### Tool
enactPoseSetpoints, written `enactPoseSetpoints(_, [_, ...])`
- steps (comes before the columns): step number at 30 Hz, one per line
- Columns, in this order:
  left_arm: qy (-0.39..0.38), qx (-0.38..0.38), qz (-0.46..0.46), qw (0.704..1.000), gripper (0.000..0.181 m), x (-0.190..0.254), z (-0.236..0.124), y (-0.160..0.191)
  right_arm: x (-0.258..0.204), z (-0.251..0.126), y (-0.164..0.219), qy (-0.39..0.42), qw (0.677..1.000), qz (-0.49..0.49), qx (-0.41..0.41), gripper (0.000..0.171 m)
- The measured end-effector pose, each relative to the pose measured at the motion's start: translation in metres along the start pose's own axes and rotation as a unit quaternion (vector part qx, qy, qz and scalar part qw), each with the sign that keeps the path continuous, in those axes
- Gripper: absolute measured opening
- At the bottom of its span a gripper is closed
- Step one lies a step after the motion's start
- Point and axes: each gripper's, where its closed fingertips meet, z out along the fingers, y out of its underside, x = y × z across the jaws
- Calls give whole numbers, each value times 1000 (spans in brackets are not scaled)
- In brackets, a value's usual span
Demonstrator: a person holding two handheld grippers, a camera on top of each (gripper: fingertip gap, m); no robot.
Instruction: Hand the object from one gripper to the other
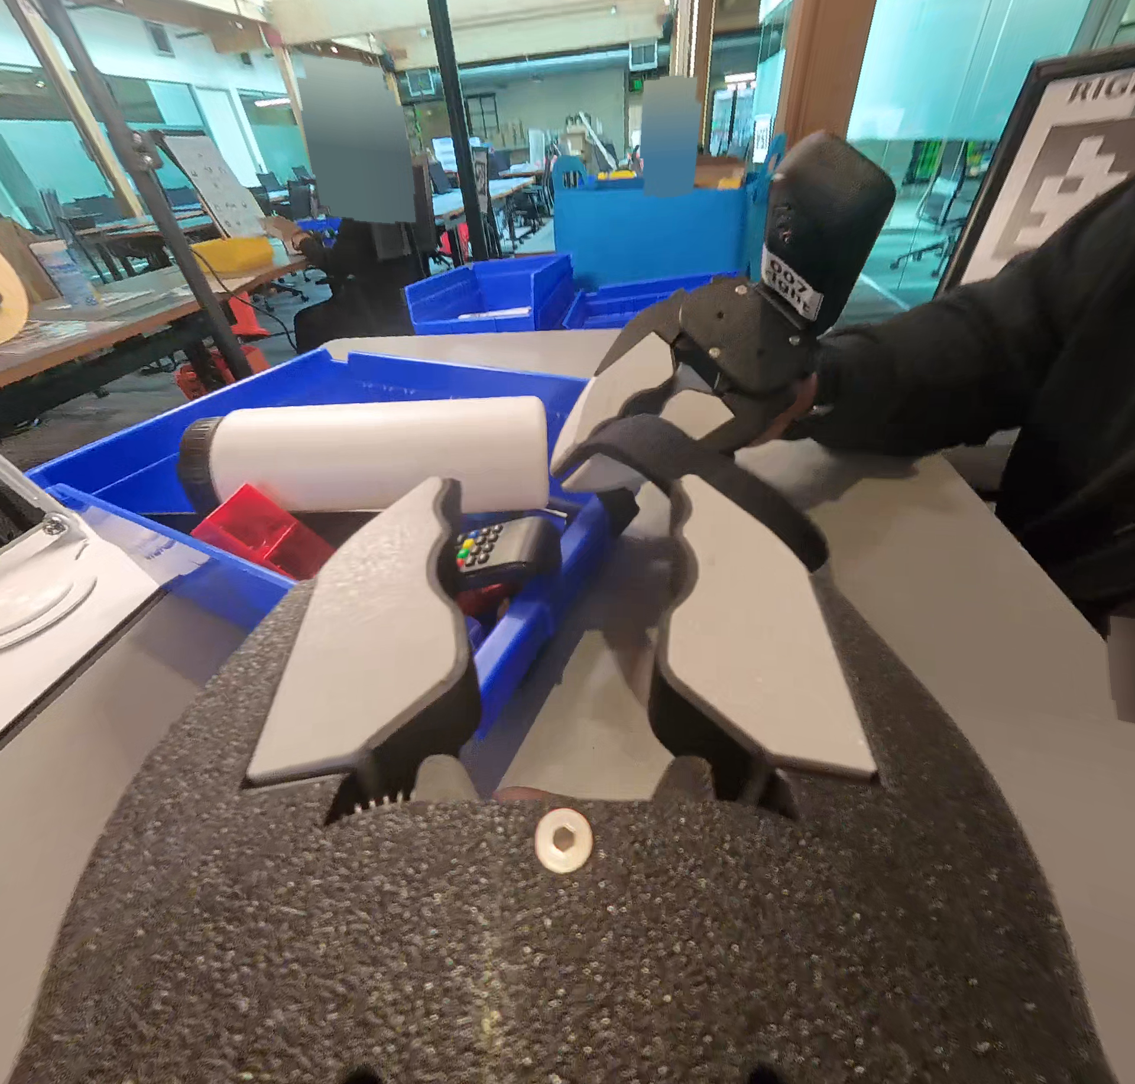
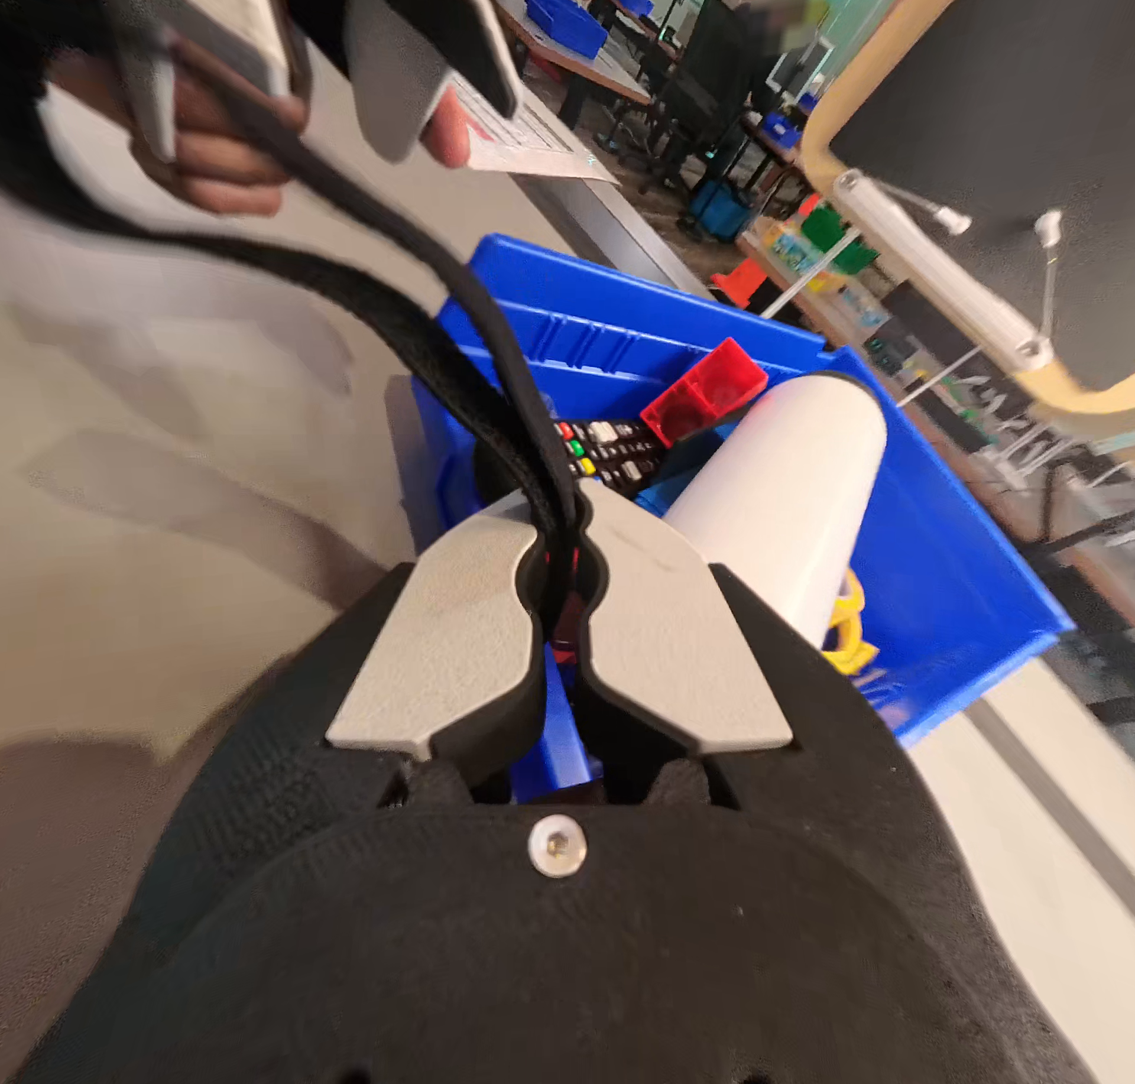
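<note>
Black strap (image 2: 430, 342): one, clamped in right claw (image 2: 562, 538), trailing to 11 o'clock toward left claw (image 1: 562, 538), whose fingers stand apart. Blue bin (image 2: 958, 538) on bench (image 1: 921, 563): one white bottle (image 2: 780, 502), one red box (image 2: 706, 394), one keypad device (image 2: 608, 453).

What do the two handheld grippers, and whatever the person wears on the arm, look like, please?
Both the left gripper and the right gripper have a black, grainy, rounded plastic body with a silver hex screw at its centre. Their fingers are flat light-grey plates with wavy black-edged inner sides. The right gripper has a black handle bearing a white sticker. The person's long sleeve is black.
</note>
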Motion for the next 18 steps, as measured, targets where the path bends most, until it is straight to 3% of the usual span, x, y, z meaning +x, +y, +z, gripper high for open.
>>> enactPoseSetpoints(3, [8,-26,4,1000,70,8,8,5,10,-5,9,39,996,-83,1,3])
enactPoseSetpoints(7, [35,-45,-87,995,67,24,37,8,21,-12,17,85,982,-169,17,3])
enactPoseSetpoints(13, [46,-147,-143,978,63,55,82,43,19,-30,1,136,955,-252,74,3])
enactPoseSetpoints(18, [130,-135,-243,952,42,82,90,41,10,-44,-21,172,929,-300,132,3])
